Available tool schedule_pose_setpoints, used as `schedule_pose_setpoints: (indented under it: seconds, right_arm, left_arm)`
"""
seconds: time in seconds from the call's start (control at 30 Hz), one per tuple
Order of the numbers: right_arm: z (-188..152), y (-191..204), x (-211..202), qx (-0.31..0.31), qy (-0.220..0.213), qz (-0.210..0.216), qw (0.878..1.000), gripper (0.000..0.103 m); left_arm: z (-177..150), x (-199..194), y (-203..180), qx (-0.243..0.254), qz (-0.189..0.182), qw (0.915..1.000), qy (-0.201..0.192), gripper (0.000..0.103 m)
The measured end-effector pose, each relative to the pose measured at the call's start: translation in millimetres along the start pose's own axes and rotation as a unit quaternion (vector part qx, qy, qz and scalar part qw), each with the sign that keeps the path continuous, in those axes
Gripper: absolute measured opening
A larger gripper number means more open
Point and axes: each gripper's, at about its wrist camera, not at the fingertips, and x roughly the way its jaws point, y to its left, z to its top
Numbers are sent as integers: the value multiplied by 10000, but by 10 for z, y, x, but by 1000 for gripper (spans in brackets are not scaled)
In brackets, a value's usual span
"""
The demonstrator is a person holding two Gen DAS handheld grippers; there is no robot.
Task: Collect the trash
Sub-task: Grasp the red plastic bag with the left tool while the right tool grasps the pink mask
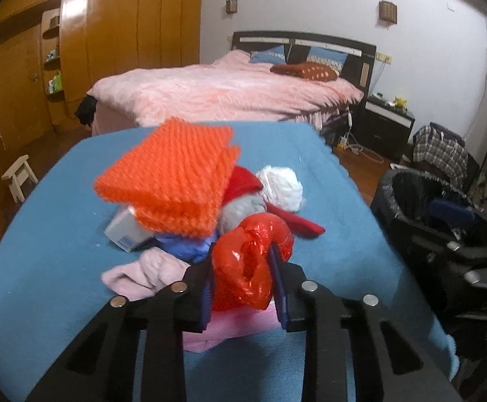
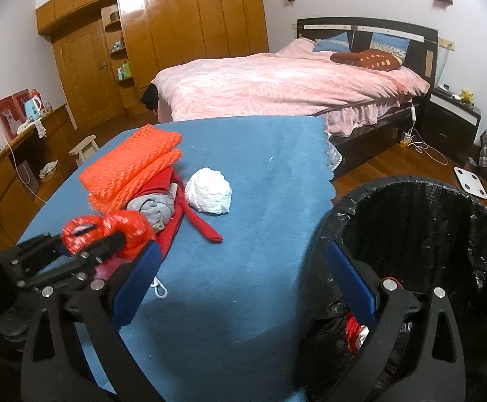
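Right wrist: bin (image 2: 421,221) beside table (image 2: 243,234).

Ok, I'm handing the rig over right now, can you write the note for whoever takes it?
Left tool: shut on the red plastic bag, just above the pile on the blue table cover.
Right tool: open, holding nothing, beside the black-lined trash bin.
Done: something red and white already lies in the bin.
Left: bin the red bag, then the white crumpled wad, the orange foam netting and the small white box.
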Motion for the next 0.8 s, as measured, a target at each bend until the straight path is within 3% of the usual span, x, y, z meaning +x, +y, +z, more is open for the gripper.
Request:
schedule_pose_setpoints:
  seconds: [0.13, 0.43, 0.8]
  right_arm:
    - [10, 62, 14, -22, -4, 49, 10000, 96]
    - [-67, 461, 186, -189, 73, 395, 9990, 96]
    - [-209, 917, 469, -647, 462, 689, 9944, 96]
  left_arm:
    - [39, -174, 151, -83, 146, 9997, -183, 29]
    - [-50, -254, 747, -408, 1000, 9937, -282, 29]
    - [-210, -190, 1024, -601, 1098, 9921, -53, 29]
